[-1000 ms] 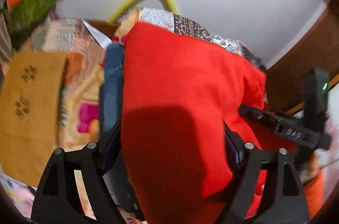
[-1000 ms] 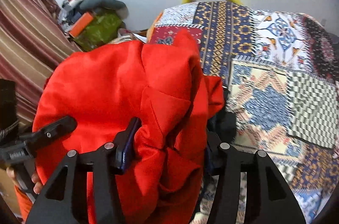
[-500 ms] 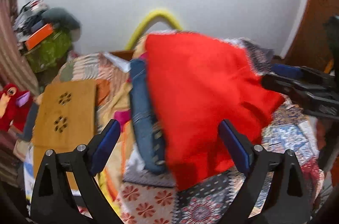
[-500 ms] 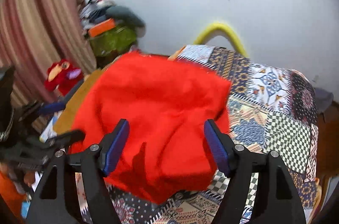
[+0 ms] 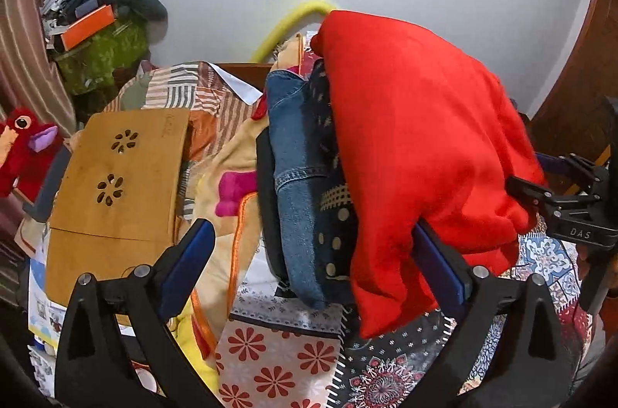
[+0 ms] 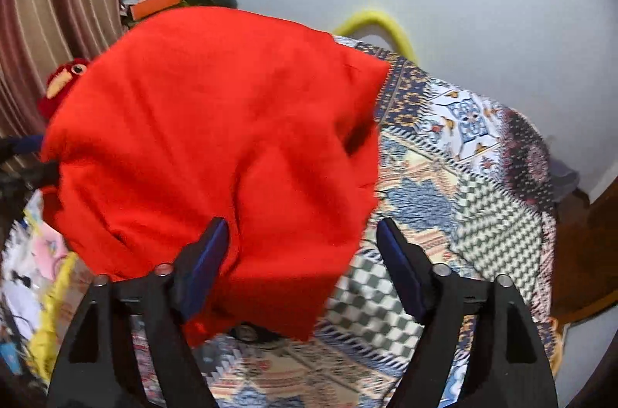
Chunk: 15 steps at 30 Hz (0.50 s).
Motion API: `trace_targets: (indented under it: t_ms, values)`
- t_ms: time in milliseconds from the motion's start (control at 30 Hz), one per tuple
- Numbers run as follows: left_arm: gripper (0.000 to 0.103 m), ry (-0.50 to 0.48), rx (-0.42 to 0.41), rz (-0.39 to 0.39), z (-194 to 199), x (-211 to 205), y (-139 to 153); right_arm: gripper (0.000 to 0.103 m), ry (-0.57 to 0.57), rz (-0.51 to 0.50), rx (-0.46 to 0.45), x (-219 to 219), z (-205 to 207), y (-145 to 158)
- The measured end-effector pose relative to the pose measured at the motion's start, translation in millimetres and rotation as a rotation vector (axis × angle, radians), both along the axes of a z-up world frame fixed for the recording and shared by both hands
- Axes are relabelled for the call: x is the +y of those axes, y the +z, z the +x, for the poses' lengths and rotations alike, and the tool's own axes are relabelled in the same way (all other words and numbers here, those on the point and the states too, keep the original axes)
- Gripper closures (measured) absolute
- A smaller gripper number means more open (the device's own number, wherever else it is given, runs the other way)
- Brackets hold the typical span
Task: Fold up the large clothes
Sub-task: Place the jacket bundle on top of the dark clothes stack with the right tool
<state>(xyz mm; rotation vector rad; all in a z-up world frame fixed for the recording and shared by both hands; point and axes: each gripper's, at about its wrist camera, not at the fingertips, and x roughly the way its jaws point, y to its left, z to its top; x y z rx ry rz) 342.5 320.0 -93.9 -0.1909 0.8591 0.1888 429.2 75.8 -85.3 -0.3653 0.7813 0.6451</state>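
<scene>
A folded red garment (image 5: 417, 145) lies on top of a stack of folded clothes, over blue jeans (image 5: 293, 176) and a dark dotted piece (image 5: 332, 215). My left gripper (image 5: 312, 234) faces the stack's near end, jaws wide and still opening, pads off the cloth; a red edge hangs just in front of its right finger. In the right wrist view the red garment (image 6: 216, 137) fills the middle. My right gripper (image 6: 303, 228) is opening too, with the cloth's near edge between its fingers but not pressed. The right gripper (image 5: 560, 203) also shows at the garment's right side.
A patchwork bedspread (image 6: 483, 195) covers the bed. A wooden lap desk (image 5: 116, 176) and a red plush toy (image 5: 19, 141) lie to the left. A cluttered pile (image 5: 96, 33) fills the far left corner, a yellow hoop (image 5: 293, 18) stands behind the stack, and a wooden door (image 5: 579, 91) is on the right.
Both grippers were shut on the red garment and have let it go, opening wide and pulling back. The garment now rests on the stack.
</scene>
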Motion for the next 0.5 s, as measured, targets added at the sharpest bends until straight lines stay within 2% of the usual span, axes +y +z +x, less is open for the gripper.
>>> trace_targets:
  t_ms: [67, 133, 200, 267, 333, 367, 433, 500]
  values:
    - [0.001, 0.004, -0.002, -0.003, -2.1, 0.6, -0.8, 0.027, -0.030, -0.017, -0.006, -4.1, 4.8, -1.9]
    - [0.001, 0.009, -0.006, 0.028, -3.4, -0.1, 0.0, 0.027, -0.076, -0.032, -0.019, -8.4, 7.8, -1.7]
    - [0.001, 0.006, -0.007, 0.050, -6.3, -1.9, 1.3, 0.027, -0.095, 0.006, 0.017, -15.5, 10.2, -0.6]
    - [0.001, 0.003, -0.002, 0.055, -9.6, -3.6, 2.2, 0.027, -0.111, 0.023, 0.003, -19.7, 6.9, 2.2]
    - [0.001, 0.003, 0.003, 0.074, -15.1, -5.7, 3.1, 0.027, -0.119, 0.010, -0.046, -21.7, -1.0, 6.7]
    - [0.001, 0.005, 0.005, 0.084, -17.6, -6.5, 3.1, 0.027, -0.142, 0.013, -0.140, -22.6, -4.8, 8.6]
    - [0.001, 0.012, 0.019, 0.104, -24.0, -8.5, 1.8, 0.027, -0.125, 0.008, -0.169, -25.2, -13.0, 13.8]
    - [0.001, 0.027, 0.045, 0.146, -29.2, -9.9, -1.9, 0.027, -0.104, 0.014, -0.157, -29.0, -24.4, 20.8]
